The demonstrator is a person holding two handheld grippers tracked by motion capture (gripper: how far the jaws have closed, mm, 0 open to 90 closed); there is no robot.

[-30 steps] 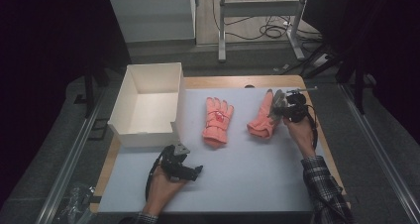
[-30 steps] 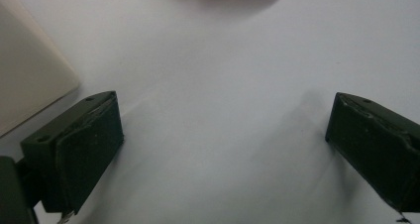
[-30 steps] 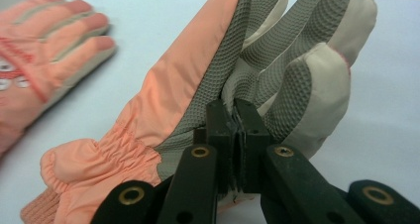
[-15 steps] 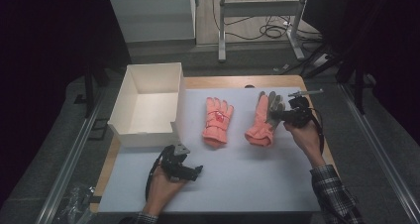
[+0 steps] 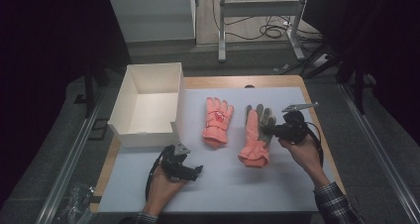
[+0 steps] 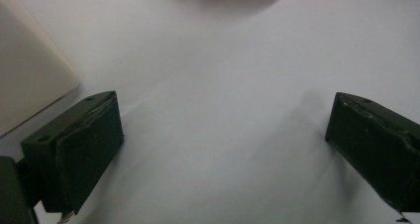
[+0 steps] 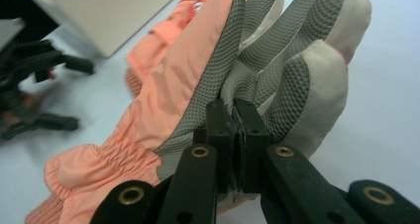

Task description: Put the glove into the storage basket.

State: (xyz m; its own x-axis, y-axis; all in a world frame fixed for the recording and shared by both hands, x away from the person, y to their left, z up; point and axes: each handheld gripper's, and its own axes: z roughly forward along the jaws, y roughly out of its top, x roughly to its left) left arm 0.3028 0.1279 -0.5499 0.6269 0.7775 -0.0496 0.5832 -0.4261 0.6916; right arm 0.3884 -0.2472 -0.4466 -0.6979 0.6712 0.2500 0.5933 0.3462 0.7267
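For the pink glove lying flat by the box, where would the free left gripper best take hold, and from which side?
Probably the gathered cuff of the flat glove. That end points toward the person and is the nearest part to the open left gripper, so coming in low from the near side suits. Its bunched, thicker edge should give the jaws more to pinch than the flat fingers.

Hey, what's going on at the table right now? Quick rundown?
Right gripper shut on right glove, palm side up. Left gripper open, idle over the mat. Second glove flat beside it; white box off left. Nothing in the way.
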